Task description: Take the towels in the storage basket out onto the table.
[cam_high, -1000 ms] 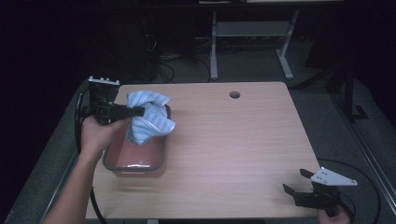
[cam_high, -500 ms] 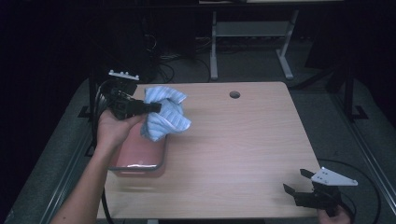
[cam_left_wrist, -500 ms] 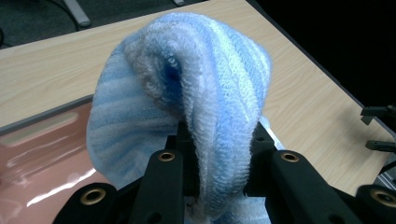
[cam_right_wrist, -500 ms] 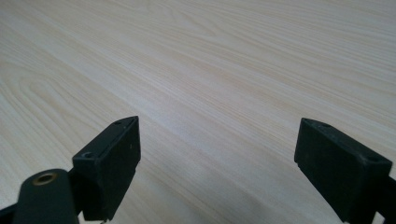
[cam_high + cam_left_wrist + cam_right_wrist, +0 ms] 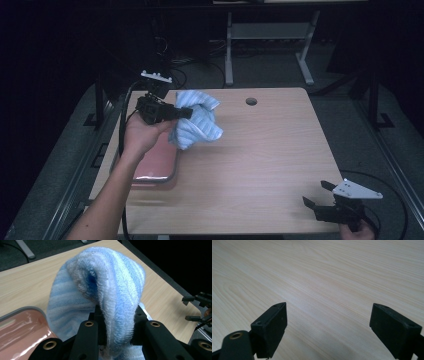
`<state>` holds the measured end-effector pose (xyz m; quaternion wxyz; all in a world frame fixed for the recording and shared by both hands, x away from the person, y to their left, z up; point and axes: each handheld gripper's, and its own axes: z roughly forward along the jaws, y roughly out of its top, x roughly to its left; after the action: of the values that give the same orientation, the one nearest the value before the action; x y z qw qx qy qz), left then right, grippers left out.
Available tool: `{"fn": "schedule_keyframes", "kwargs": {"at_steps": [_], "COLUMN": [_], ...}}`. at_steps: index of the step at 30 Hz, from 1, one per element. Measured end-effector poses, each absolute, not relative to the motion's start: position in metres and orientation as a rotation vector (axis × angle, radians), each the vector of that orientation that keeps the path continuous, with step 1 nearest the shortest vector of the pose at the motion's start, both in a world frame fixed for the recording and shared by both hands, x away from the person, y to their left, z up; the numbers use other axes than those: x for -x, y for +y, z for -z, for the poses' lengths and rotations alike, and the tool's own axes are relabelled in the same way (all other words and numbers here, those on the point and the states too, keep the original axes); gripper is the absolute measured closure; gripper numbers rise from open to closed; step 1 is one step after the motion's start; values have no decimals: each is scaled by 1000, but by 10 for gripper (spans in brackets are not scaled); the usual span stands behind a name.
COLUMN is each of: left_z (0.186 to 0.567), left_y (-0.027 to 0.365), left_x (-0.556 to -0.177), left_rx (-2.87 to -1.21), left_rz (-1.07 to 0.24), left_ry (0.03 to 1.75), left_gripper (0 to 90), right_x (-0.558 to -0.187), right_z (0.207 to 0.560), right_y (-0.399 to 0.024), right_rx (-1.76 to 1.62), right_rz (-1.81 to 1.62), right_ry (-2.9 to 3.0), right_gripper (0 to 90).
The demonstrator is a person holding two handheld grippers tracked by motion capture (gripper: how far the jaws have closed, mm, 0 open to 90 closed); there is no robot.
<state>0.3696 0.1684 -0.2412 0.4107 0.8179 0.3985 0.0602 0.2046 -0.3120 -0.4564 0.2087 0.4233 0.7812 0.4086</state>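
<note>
Left hand-held gripper (image 5: 186, 113) pinches a light-blue striped terry towel (image 5: 196, 120), bunched, lifted clear of the light wooden worktop (image 5: 260, 150) over its far-left part. In the left gripper view the black jaws are pressed onto a fold of the towel (image 5: 100, 287), and the rest bulges above them and hangs down. Just left of and nearer than the towel sits a pink, glossy rectangular tray with a grey rim (image 5: 157, 162), near the worktop's left edge; the person's left forearm crosses over it. Right hand-held gripper (image 5: 316, 194) sits at the near-right corner, well apart from the towel, jaws spread wide, nothing between them, bare wood ahead in the right gripper view (image 5: 328, 322). A round hole (image 5: 251, 101) is near the far edge.
</note>
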Motion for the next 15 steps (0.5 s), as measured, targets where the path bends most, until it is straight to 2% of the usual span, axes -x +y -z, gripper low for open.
{"fn": "schedule_keyframes", "kwargs": {"at_steps": [15], "left_z": [268], "left_y": [123], "left_x": [-383], "left_rx": [-2115], "left_rz": [-84], "left_ry": [966], "left_gripper": [727], "right_x": [-205], "right_z": [456], "right_y": [-313], "right_rx": [-1177], "right_rz": [-1148], "right_ry": [2173], "right_gripper": [139]}}
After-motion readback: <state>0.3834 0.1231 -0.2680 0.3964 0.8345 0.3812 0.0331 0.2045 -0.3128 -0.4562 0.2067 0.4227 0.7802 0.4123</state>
